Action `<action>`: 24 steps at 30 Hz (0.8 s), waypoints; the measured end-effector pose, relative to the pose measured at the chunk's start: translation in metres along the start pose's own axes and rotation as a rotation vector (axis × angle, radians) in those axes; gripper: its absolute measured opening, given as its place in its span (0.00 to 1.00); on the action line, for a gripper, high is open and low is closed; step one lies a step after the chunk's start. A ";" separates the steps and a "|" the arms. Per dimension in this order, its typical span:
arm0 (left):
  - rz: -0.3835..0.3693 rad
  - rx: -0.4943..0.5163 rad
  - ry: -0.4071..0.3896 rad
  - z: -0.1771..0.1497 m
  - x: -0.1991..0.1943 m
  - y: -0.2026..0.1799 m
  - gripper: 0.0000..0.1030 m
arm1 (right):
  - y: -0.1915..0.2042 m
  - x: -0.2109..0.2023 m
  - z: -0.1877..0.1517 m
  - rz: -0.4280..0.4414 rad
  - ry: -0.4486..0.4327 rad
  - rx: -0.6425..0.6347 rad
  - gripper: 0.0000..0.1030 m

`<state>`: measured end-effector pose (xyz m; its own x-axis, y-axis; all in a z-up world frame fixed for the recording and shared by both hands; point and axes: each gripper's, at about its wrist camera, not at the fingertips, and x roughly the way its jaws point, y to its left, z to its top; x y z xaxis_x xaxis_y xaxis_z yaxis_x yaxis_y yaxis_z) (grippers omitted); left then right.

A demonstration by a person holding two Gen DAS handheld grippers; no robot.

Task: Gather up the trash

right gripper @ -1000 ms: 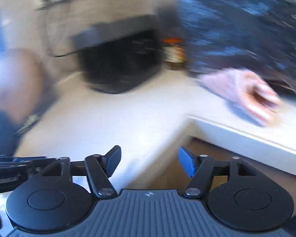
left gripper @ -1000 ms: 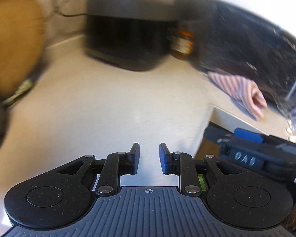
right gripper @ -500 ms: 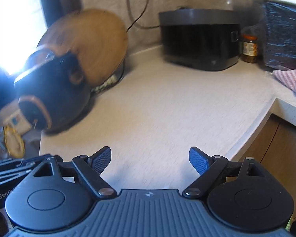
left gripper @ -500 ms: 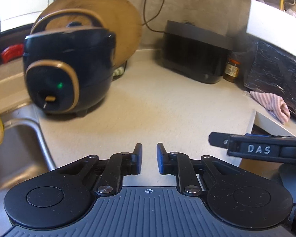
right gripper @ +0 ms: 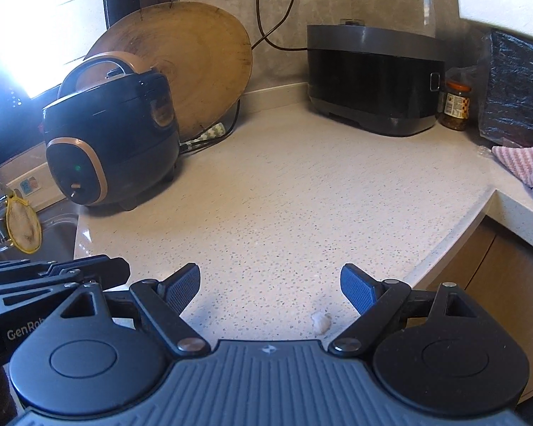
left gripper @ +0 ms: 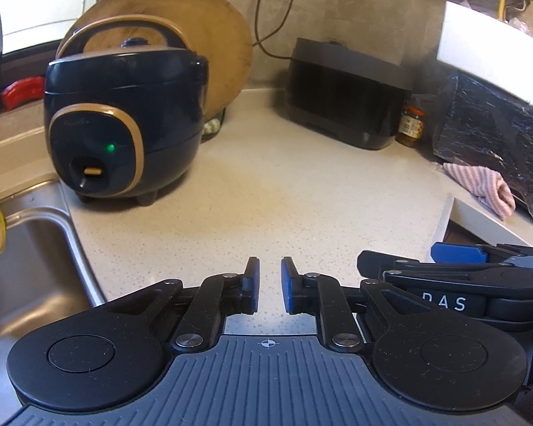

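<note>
Left gripper (left gripper: 270,285) above a speckled countertop (left gripper: 266,195)
Its jaws, just closing, stand nearly together with nothing between; a navy rice cooker (left gripper: 124,124) sits beside the sink (left gripper: 35,266).

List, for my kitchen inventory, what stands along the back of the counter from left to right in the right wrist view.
Rice cooker → round wooden board → black appliance → jar → black bag

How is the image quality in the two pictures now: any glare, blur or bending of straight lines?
Left wrist view: sharp, evenly lit; the fisheye bends the sink rim and counter edge. Right wrist view: also sharp, but strong window glare whitens the upper left and hazes the rice cooker; the counter edge curves at the right.
</note>
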<state>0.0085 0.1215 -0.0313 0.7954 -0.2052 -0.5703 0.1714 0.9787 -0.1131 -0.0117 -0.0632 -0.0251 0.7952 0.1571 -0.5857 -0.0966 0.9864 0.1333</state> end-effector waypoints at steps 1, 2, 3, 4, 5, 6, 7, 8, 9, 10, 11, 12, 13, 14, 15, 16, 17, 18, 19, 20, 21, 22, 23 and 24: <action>0.000 0.000 -0.001 0.001 0.000 0.001 0.16 | 0.000 0.000 0.000 0.000 0.000 0.001 0.84; 0.001 0.000 -0.003 0.001 0.000 0.001 0.16 | 0.000 0.000 0.000 0.000 0.000 0.001 0.84; -0.001 0.002 -0.005 0.002 0.000 0.001 0.16 | 0.000 0.000 0.001 -0.001 -0.001 0.001 0.84; 0.000 0.002 -0.007 0.002 0.000 0.001 0.16 | 0.000 0.001 0.001 -0.002 -0.001 0.001 0.84; 0.002 0.002 -0.009 0.002 -0.001 0.001 0.16 | 0.000 0.001 0.001 -0.001 -0.001 0.000 0.84; 0.003 0.004 -0.010 0.002 -0.002 0.000 0.16 | 0.000 0.001 0.002 -0.002 -0.001 -0.001 0.84; 0.004 0.005 -0.010 0.002 -0.002 0.000 0.16 | 0.000 0.001 0.002 -0.002 -0.001 -0.001 0.84; 0.007 0.004 -0.010 0.001 -0.003 -0.001 0.16 | 0.000 0.001 0.002 -0.002 0.000 -0.002 0.84; 0.007 0.004 -0.009 0.001 -0.003 -0.001 0.16 | 0.000 0.002 0.002 -0.002 0.001 -0.002 0.84; 0.008 0.003 -0.008 0.001 -0.003 -0.002 0.16 | 0.001 0.002 0.002 -0.003 0.001 -0.003 0.84; 0.009 0.004 -0.007 0.001 -0.002 -0.001 0.16 | 0.001 0.002 0.002 -0.005 0.002 -0.004 0.84; 0.009 0.003 -0.006 0.001 -0.003 -0.002 0.16 | 0.001 0.002 0.002 -0.005 0.003 -0.004 0.84; 0.007 0.003 -0.007 0.001 -0.003 -0.002 0.16 | 0.001 0.002 0.002 -0.006 0.003 -0.004 0.84; 0.007 0.003 -0.007 0.001 -0.003 -0.002 0.16 | 0.001 0.003 0.002 -0.006 0.004 -0.004 0.84; 0.007 0.004 -0.007 0.001 -0.003 -0.002 0.16 | 0.001 0.003 0.002 -0.007 0.004 -0.004 0.84; 0.008 0.003 -0.007 0.001 -0.003 -0.002 0.16 | 0.001 0.003 0.002 -0.006 0.005 -0.003 0.84; 0.008 0.003 -0.007 0.001 -0.003 -0.003 0.16 | 0.000 0.003 0.002 -0.006 0.005 -0.004 0.84; 0.009 0.002 -0.007 0.001 -0.003 -0.003 0.16 | 0.000 0.003 0.002 -0.006 0.005 -0.004 0.84; 0.009 0.002 -0.006 0.001 -0.003 -0.003 0.16 | 0.000 0.003 0.002 -0.005 0.006 -0.004 0.84; 0.009 0.002 -0.005 0.001 -0.003 -0.003 0.16 | 0.001 0.003 0.002 -0.005 0.005 -0.004 0.84; 0.009 0.002 -0.004 0.001 -0.003 -0.003 0.16 | 0.000 0.003 0.002 -0.004 0.006 -0.004 0.84; 0.008 0.002 -0.004 0.001 -0.003 -0.003 0.16 | 0.000 0.003 0.002 -0.003 0.006 -0.005 0.84; 0.008 0.002 -0.004 0.001 -0.003 -0.002 0.16 | 0.001 0.003 0.002 -0.004 0.006 -0.005 0.84; 0.008 0.002 -0.004 0.001 -0.003 -0.003 0.16 | 0.001 0.003 0.002 -0.005 0.006 -0.004 0.84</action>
<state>0.0060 0.1195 -0.0284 0.7988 -0.1978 -0.5681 0.1666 0.9802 -0.1070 -0.0080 -0.0618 -0.0255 0.7923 0.1526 -0.5907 -0.0954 0.9873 0.1271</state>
